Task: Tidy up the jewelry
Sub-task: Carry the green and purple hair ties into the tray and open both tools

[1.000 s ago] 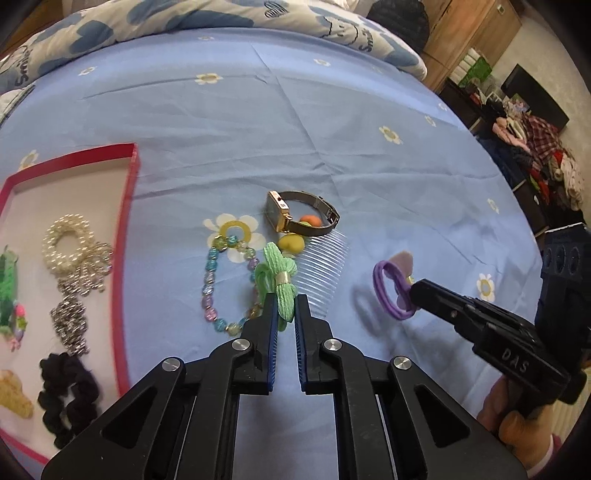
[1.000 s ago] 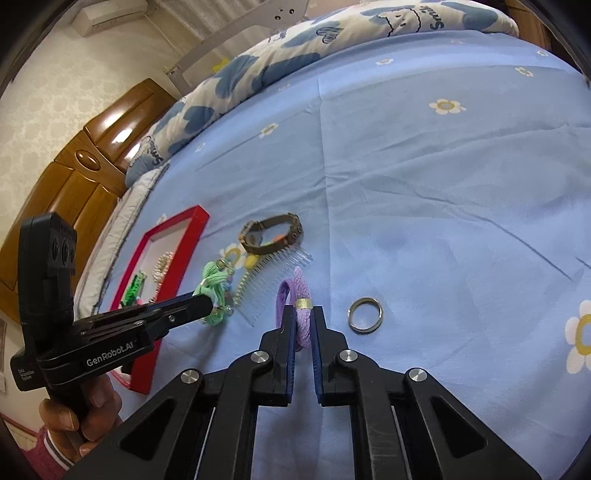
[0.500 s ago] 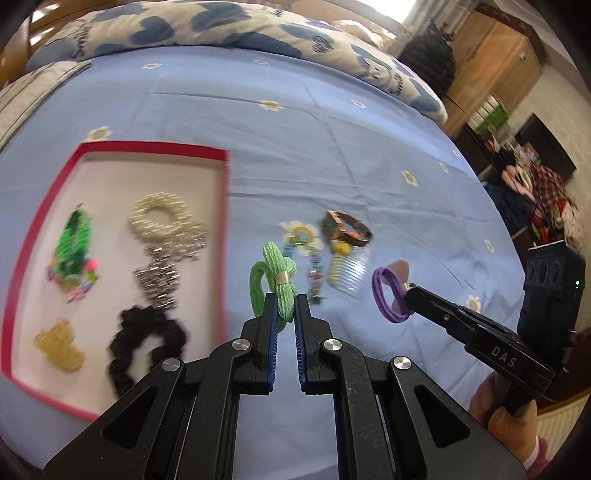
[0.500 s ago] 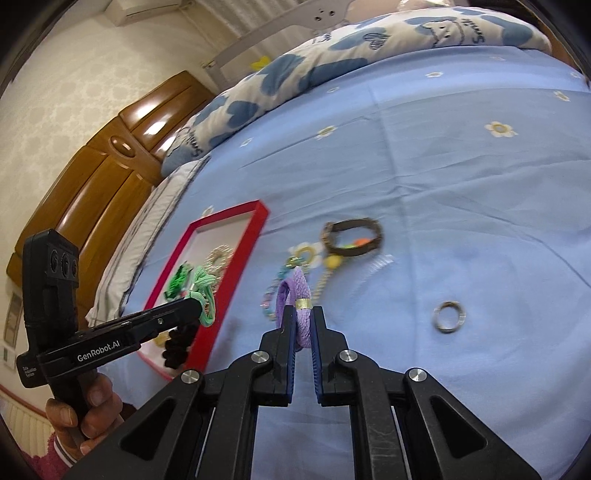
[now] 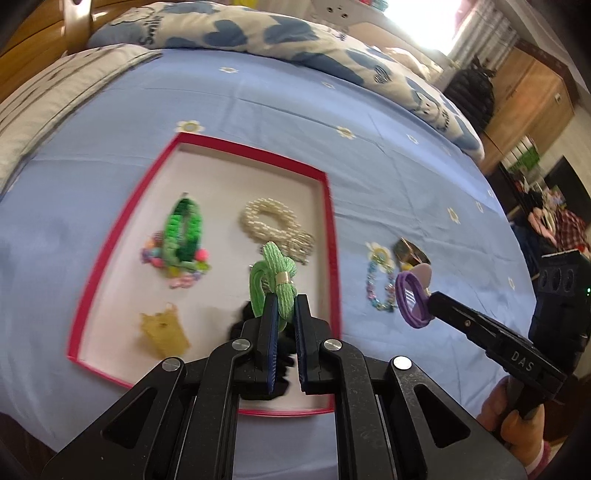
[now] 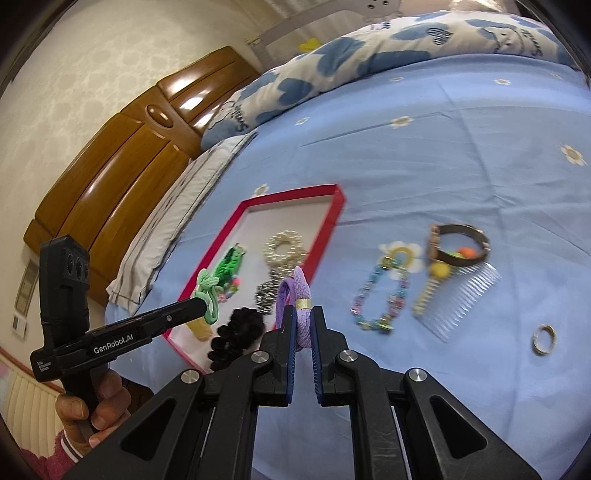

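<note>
I see bright daylight flaring white from the window (image 5: 424,22) at top right, glare on the glossy wooden headboard (image 6: 122,162), motion-smeared red-rimmed tray (image 5: 328,221), and fisheye-bent dark corners.

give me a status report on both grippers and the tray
Left gripper shut on green braided hair tie, over red-rimmed tray. Right gripper shut on purple braided hair tie, beside the tray. Nothing blocking the drop.
</note>
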A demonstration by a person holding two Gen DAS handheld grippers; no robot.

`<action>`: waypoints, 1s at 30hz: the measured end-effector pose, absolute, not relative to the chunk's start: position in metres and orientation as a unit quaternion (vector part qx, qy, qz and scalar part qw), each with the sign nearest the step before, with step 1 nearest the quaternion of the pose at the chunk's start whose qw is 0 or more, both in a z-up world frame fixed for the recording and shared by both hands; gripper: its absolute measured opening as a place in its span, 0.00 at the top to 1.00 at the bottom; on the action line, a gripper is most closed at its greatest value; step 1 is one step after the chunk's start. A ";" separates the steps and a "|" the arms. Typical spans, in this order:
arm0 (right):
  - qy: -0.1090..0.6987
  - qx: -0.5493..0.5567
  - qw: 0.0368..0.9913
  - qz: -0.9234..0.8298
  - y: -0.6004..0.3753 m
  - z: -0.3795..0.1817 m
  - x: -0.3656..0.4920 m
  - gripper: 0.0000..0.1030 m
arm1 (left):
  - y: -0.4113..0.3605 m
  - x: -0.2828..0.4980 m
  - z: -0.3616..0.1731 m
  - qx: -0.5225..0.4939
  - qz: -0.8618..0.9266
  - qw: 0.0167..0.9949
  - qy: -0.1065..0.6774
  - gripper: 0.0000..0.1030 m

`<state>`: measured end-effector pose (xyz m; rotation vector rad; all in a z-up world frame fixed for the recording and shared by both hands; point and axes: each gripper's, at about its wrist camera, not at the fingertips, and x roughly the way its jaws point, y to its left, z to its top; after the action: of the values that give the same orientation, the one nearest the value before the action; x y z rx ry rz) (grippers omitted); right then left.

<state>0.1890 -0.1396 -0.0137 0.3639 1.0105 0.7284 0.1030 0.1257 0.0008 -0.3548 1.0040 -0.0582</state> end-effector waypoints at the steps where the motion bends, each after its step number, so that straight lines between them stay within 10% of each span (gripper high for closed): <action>1: 0.471 0.167 0.795 0.344 -0.134 -0.013 0.190 0.93 | 0.130 0.103 0.001 -0.171 -0.023 0.862 0.477 0.93; 30: 0.521 0.107 0.762 0.369 -0.020 -0.052 0.241 0.93 | 0.207 0.128 -0.037 -0.170 0.066 0.844 0.504 0.93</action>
<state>0.2413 -0.0203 -0.0519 0.2323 1.1345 0.8029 0.1282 0.2065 -0.0370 -0.3580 1.0640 0.1386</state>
